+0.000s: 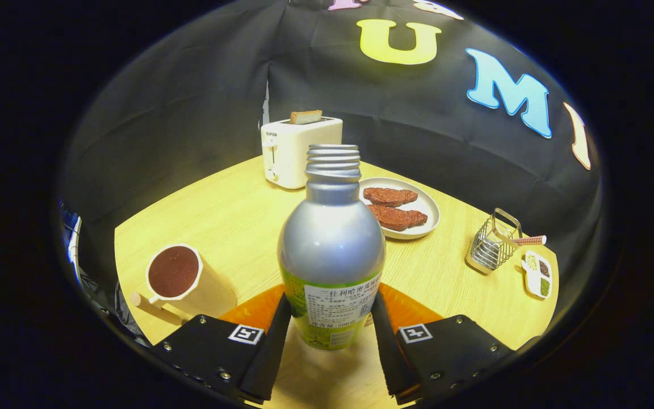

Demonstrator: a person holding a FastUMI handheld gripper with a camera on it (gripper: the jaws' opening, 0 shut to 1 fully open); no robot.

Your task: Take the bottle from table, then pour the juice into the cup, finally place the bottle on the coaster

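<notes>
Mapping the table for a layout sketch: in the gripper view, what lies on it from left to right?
Cup → toaster → bottle, between the hand-held gripper fingers → plate → wire basket → small dish.

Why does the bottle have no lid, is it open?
Open. The bottle stands upright between the tool's fingers, and its bare threaded neck has no cap. The cup beside it holds dark liquid.

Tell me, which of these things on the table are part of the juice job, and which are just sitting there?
Part of the job:
- bottle, uncapped, between the gripper fingers, both pressing its sides
- cup, already full of dark drink
- orange coaster under the bottle

Just sitting there:
- toaster with toast
- plate with two brown slabs
- wire basket
- small seasoning dish
</notes>
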